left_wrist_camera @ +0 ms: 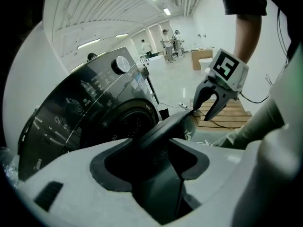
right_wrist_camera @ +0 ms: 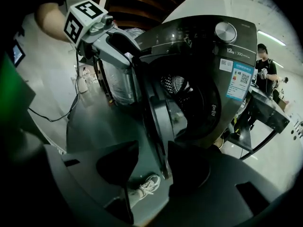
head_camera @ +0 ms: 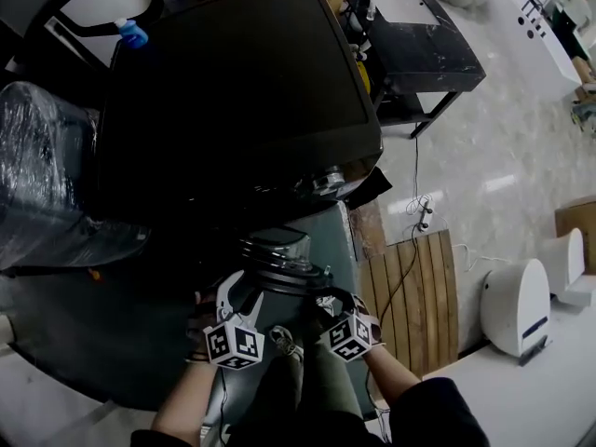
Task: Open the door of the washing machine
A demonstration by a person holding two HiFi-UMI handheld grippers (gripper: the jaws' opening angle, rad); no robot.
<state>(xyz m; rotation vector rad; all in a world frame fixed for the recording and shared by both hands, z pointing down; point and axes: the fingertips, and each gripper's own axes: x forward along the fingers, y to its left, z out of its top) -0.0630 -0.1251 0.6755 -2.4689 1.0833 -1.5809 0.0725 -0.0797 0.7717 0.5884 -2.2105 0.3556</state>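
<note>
pale floor (head_camera: 503, 156) surrounds a dark washing machine (head_camera: 233, 91) whose door (right_wrist_camera: 156, 122) stands swung out, its rim between the wide-apart fingers of left gripper (head_camera: 244, 301) and right gripper (left_wrist_camera: 204, 112).

The head view looks steeply down from above the front of the washing machine (head_camera: 237, 91); both gripper views sit close at its open door (right_wrist_camera: 158, 122), facing the machine from opposite sides; all three share that door.
</note>
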